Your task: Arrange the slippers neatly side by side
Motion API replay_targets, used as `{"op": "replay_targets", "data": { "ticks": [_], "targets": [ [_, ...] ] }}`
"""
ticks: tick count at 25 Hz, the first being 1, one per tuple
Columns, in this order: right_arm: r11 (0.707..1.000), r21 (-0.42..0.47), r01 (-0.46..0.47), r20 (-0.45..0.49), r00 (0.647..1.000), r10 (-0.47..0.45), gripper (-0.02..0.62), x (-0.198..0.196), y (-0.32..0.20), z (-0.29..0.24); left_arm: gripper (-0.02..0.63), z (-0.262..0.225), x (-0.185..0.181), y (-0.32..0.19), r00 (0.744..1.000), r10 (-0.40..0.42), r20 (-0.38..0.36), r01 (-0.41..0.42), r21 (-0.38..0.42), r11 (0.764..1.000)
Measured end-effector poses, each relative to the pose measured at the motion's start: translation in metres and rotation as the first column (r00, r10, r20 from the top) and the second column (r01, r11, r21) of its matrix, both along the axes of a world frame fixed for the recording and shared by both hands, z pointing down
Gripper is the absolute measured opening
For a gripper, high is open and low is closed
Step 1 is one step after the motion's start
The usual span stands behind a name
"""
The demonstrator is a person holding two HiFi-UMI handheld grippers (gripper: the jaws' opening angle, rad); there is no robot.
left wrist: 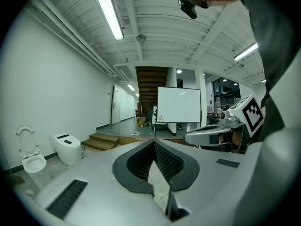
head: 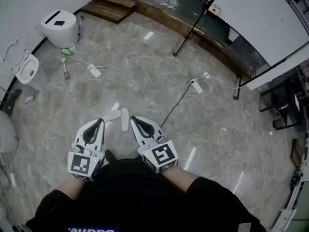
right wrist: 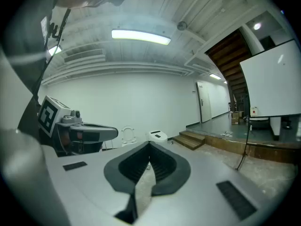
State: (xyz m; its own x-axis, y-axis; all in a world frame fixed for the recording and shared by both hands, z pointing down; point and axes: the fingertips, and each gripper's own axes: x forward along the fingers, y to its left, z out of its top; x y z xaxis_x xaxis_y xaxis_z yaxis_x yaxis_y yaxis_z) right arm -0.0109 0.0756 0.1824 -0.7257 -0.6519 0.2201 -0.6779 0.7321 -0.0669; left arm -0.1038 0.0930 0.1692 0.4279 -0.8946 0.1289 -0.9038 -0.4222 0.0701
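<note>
Two white slippers lie on the marbled floor just beyond my jaw tips in the head view. One slipper [head: 112, 115] lies slanted and the other slipper [head: 125, 120] points nearly straight away, so they form a V rather than a parallel pair. My left gripper [head: 101, 122] hovers over the slanted slipper's near end, jaws shut and empty. My right gripper [head: 132, 118] sits just right of the other slipper, also shut on nothing. In the left gripper view the left gripper [left wrist: 154, 142] shows its tips meeting, and in the right gripper view so does the right gripper [right wrist: 149, 144]. Neither gripper view shows a slipper.
A toilet [head: 59, 28] and a second toilet with its seat raised [head: 26, 69] stand at the left wall. A brush [head: 65, 67], a power strip [head: 94, 71] and cables cross the floor. Wooden steps [head: 108, 6] and a whiteboard [head: 260, 18] stand farther off.
</note>
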Motion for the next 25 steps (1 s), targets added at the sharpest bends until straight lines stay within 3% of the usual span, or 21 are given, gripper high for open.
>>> {"op": "replay_targets", "data": {
  "ticks": [13,25],
  "targets": [
    [1.0,0.0,0.0,-0.006,1.0,0.0,-0.003,-0.009,-0.006,0.004,0.0,0.013,-0.012,-0.007,1.0,-0.003,0.014,0.004,-0.023,1.0],
    [0.998,-0.064,-0.01,-0.016,1.0,0.009,-0.002,-0.007,-0.023,0.033,0.002,0.088,-0.028,-0.022,0.993,0.016,0.117,0.005,-0.18,0.984]
  ]
}}
